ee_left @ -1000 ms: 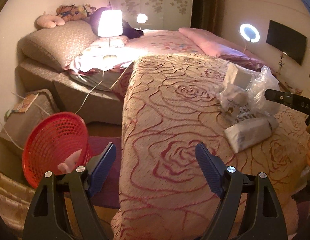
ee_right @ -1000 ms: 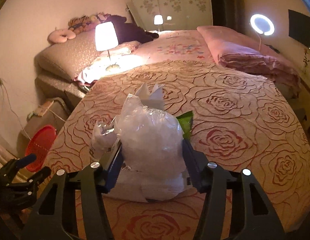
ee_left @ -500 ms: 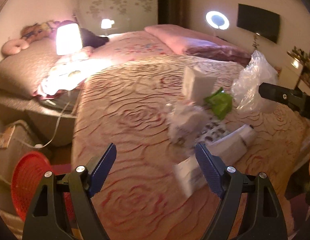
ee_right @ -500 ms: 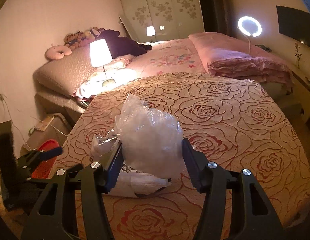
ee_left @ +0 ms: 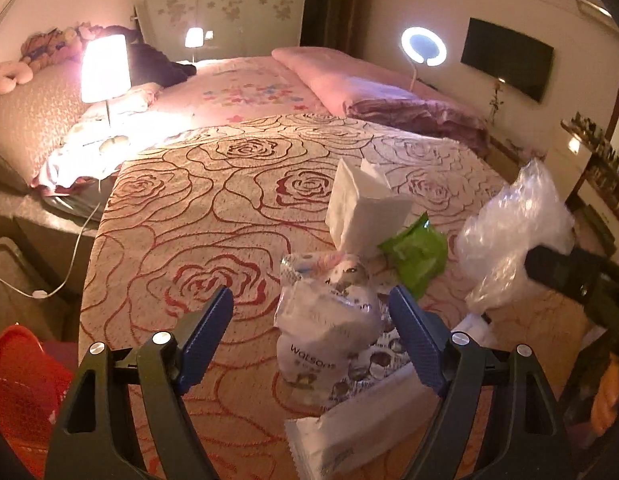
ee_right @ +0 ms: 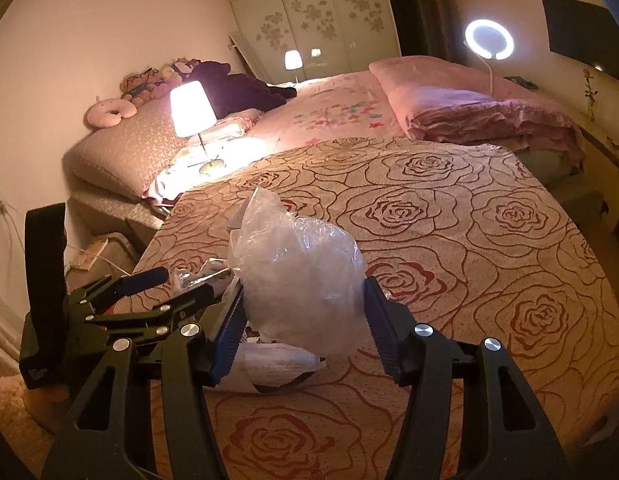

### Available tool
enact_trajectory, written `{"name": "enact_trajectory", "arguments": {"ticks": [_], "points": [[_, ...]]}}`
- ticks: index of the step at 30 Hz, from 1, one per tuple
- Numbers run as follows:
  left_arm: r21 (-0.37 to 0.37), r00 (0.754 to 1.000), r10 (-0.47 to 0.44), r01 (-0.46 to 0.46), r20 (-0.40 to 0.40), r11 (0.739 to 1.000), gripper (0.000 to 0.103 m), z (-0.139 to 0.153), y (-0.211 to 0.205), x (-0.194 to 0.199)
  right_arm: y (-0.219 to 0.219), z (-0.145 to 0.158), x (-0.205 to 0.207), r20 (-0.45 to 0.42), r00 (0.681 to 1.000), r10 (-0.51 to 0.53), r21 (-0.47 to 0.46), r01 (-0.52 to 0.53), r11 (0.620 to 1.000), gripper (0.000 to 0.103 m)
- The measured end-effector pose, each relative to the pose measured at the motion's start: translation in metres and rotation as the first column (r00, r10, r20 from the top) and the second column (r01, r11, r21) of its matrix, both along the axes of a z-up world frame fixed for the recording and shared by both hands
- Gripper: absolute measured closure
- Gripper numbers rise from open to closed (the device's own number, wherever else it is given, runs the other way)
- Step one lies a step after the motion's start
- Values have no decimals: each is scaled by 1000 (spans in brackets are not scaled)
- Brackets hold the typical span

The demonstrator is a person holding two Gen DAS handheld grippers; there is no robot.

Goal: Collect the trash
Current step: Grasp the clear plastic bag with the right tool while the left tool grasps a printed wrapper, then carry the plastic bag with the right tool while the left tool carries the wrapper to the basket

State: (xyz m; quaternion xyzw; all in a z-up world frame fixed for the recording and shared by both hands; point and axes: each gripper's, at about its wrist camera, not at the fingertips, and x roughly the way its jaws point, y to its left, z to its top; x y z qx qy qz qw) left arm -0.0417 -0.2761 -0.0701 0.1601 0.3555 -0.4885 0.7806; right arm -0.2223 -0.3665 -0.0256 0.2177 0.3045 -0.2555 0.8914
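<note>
On the rose-patterned bedcover (ee_left: 189,240) lies a heap of trash. It holds a crumpled white Watsons bag (ee_left: 325,332), a white paper box (ee_left: 361,204), a green wrapper (ee_left: 417,252) and a white tissue pack (ee_left: 349,436). My left gripper (ee_left: 309,336) straddles the Watsons bag; its jaws are closing, and the blue pads stand apart from the bag. My right gripper (ee_right: 303,308) is shut on a clear plastic bag (ee_right: 301,280), held up over the bed. That clear bag (ee_left: 509,240) also shows at the right in the left wrist view. The left gripper (ee_right: 169,286) shows at the left in the right wrist view.
A red mesh basket (ee_left: 17,384) stands on the floor left of the bed. A lit lamp (ee_left: 105,68) and its cable sit on the low bench at the left. A folded pink quilt (ee_left: 369,88) and a ring light (ee_left: 423,46) lie beyond.
My left gripper swung right, away from the red basket and over the trash heap, and its jaws narrowed slightly. The right gripper kept its hold on the clear bag and drifted a little.
</note>
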Motion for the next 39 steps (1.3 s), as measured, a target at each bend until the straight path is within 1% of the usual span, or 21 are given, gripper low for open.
{"name": "enact_trajectory", "arguments": {"ticks": [1,3,6,9,12,17,21,26,32,39], "points": [[3,1000,-4,4,-1,1000,38,0,-2,0,0,-1,0,-2,1000,1,3,-1,1000,48],[19,999,-28,28,-17,999,58,-4,-4,0,-1,-2,1,-3,1000,5,6,-5,1000,48],[22,999,-34,34,-24,999,69,-6,-5,0,1,-2,2,-3,1000,10,6,-10,1000,48],[16,999,-37,37,-19,999,73,-5,-2,-2,2,-2,4,-4,1000,13,5,-13,1000,48],[19,999,-33,33,-4,999,74,-3,5,-4,3,-3,5,-6,1000,20,6,-19,1000,48],[1,1000,4,-4,-16,1000,74,3,22,1,8,-4,8,-8,999,33,7,-33,999,48],[-13,999,42,-42,14,999,74,12,41,1,13,-6,12,-16,999,48,6,-48,999,48],[-21,997,79,-78,24,997,74,16,61,4,19,-8,17,-24,998,66,9,-66,998,48],[-42,991,133,-132,20,990,74,22,84,9,24,-9,24,-36,996,78,6,-78,997,48],[-65,977,209,-206,37,976,74,31,113,17,34,-14,39,-63,993,102,0,-102,995,48]]}}
